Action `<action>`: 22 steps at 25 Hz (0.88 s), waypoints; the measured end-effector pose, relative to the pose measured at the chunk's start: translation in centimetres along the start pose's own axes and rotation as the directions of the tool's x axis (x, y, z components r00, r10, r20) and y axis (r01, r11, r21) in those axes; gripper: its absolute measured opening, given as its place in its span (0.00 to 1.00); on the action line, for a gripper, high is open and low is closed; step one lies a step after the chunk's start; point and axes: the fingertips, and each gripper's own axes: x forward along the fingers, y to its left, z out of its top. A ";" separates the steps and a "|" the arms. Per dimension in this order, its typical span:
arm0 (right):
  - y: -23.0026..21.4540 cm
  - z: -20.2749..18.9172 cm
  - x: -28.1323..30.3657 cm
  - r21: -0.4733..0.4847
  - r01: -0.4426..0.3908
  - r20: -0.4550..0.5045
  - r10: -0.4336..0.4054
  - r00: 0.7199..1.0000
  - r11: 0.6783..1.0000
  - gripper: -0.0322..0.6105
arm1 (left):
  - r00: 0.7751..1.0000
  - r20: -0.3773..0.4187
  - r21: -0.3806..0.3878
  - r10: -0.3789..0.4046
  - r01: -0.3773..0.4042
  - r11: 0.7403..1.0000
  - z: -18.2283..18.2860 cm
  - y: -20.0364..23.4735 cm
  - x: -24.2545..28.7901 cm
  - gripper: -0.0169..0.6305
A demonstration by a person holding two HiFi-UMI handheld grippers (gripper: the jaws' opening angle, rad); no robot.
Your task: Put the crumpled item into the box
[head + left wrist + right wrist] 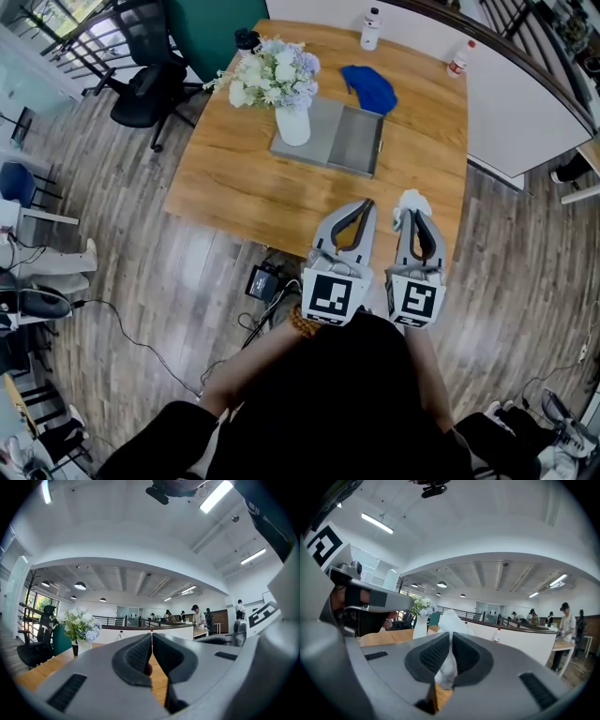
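Closest to us, our right gripper [451, 637] is clamped on the crumpled item [450, 618], a white wad of what looks like tissue or thin paper. Part of it is pinched between the dark ribbed pads [435, 654] and a loose tuft stands up past the tips. We judge it very light and soft: it will squash rather than resist, it will not break, and its creased surface should not slide on the ribbing. The risk is more that a thin edge tears or pulls free, or that it clings to a pad when we let go. A hold through the thick middle of the wad, as the right gripper view shows, seems the safest place. Beside it, our left gripper [152, 638] has its jaws pressed together with nothing between them. In the head view both grippers hang just over the near edge of the wooden table [234, 192], so the item is up in the air, not on the wood. Further across the table lies the grey box [362, 142], well apart from the held wad and a little to its left, with a white vase of flowers [292, 120] at the box's left end. A blue cloth [369, 88] lies just behind the box.
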 end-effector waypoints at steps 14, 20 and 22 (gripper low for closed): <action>0.7 0.4 4.0 -0.021 -0.041 -0.014 0.041 0.999 0.999 0.09 | 0.998 -0.020 -0.008 0.066 -0.066 0.998 -0.3 3.3 0.2 0.06; 1.6 0.9 7.3 -0.070 -0.092 -0.032 0.090 0.995 0.993 0.09 | 0.995 -0.041 -0.014 0.096 -0.097 0.995 -1.0 4.8 -0.1 0.06; 2.0 0.9 8.4 -0.083 -0.109 -0.044 0.105 0.993 0.991 0.09 | 0.993 -0.048 -0.017 0.106 -0.107 0.994 -1.2 5.6 -0.2 0.06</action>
